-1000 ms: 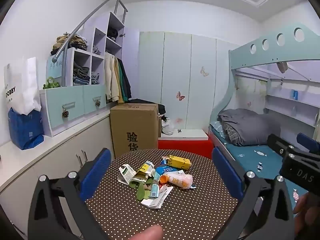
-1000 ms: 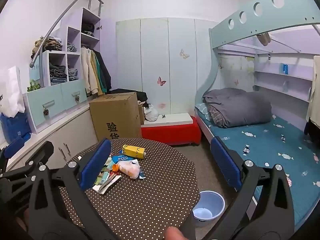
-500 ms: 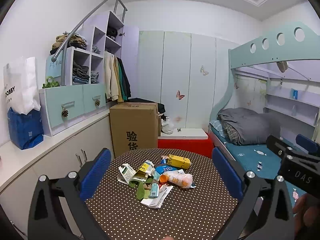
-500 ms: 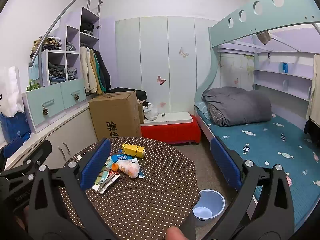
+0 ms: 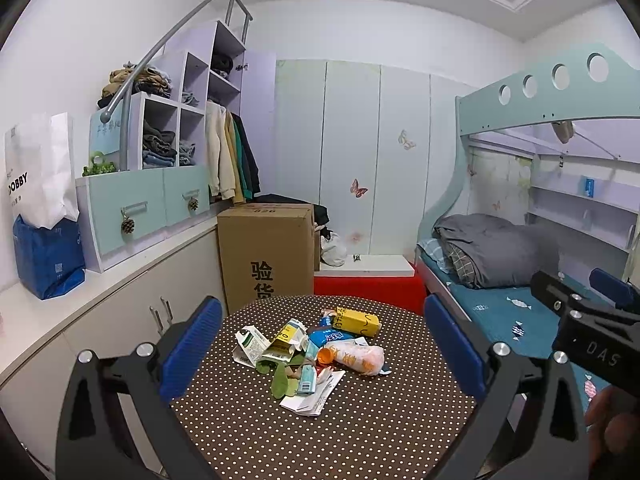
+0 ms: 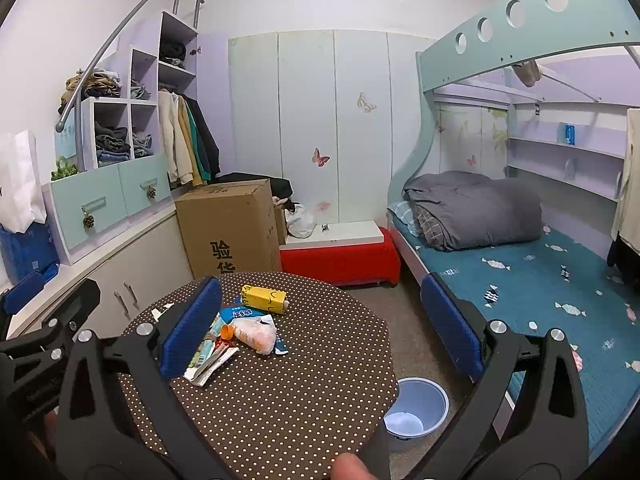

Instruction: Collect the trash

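Overhead, relative to the round dotted table [image 5: 360, 432], both grippers are hovering with nothing between their fingers. Behind the table, the cardboard box [image 5: 266, 252] is standing on the floor, its lower edge hidden by the table's far rim. Beyond the table's right side, the bunk bed [image 6: 520, 264] is carrying a folded grey quilt [image 6: 476, 208]. Below the table's right edge, the pale blue bin [image 6: 416, 410] is sitting on the floor, partly tucked under the rim.

Near the table's middle, toward its far side, the trash pile [image 5: 316, 354] is lying in one loose cluster. At the far edge of the pile, the yellow carton [image 5: 356, 322] is lying on its side. Closer to the table's centre, the clear bottle with an orange cap [image 5: 354, 356] is lying flat, touching a blue wrapper [image 5: 326, 336]. On the pile's left, a torn green-and-white carton [image 5: 280, 344] is resting against crumpled paper. At the pile's near edge, a folded white paper [image 5: 312, 398] is lying flat on the cloth.

Above the table's near rim, the left gripper [image 5: 320, 348] is holding its jaws spread wide, framing the pile. The right gripper [image 6: 320, 328] is likewise released, jaws wide apart, positioned over the table's right half, well clear of the trash.
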A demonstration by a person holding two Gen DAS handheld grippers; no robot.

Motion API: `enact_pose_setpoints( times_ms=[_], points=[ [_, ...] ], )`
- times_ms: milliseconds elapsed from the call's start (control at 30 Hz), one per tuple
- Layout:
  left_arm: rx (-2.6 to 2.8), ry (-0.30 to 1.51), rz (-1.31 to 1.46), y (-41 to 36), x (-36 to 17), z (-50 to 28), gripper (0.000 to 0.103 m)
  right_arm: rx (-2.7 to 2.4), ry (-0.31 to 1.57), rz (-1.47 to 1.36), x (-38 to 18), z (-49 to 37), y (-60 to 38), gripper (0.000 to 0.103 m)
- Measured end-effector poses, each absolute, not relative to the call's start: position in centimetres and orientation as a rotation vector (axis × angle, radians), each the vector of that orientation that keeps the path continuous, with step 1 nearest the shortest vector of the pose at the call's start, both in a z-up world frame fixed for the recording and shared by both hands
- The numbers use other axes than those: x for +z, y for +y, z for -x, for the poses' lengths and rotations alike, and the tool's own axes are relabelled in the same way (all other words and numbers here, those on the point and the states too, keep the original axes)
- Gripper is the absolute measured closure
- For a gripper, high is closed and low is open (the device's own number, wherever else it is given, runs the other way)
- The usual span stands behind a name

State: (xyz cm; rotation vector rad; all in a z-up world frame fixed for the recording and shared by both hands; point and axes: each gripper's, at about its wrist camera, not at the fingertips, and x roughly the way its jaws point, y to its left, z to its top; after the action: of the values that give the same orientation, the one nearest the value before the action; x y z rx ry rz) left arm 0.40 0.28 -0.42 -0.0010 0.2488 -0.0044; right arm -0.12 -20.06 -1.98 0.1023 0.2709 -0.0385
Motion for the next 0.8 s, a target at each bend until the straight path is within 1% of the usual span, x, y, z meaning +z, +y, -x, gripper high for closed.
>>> enact_pose_setpoints(
  times_ms=[600, 800],
  points=[
    [-0.001, 0.279, 0.005, 0.6, -0.9, -1.3, 0.004, -0.034, 0.3, -0.105, -3.3, -0.7, -19.9, 0.006],
    [0.003, 0.33, 0.017, 1.3, -2.5, -2.8, 0.004, -0.034, 0.339, -0.092, -4.4, -2.0, -19.9, 0.006]
  ],
)
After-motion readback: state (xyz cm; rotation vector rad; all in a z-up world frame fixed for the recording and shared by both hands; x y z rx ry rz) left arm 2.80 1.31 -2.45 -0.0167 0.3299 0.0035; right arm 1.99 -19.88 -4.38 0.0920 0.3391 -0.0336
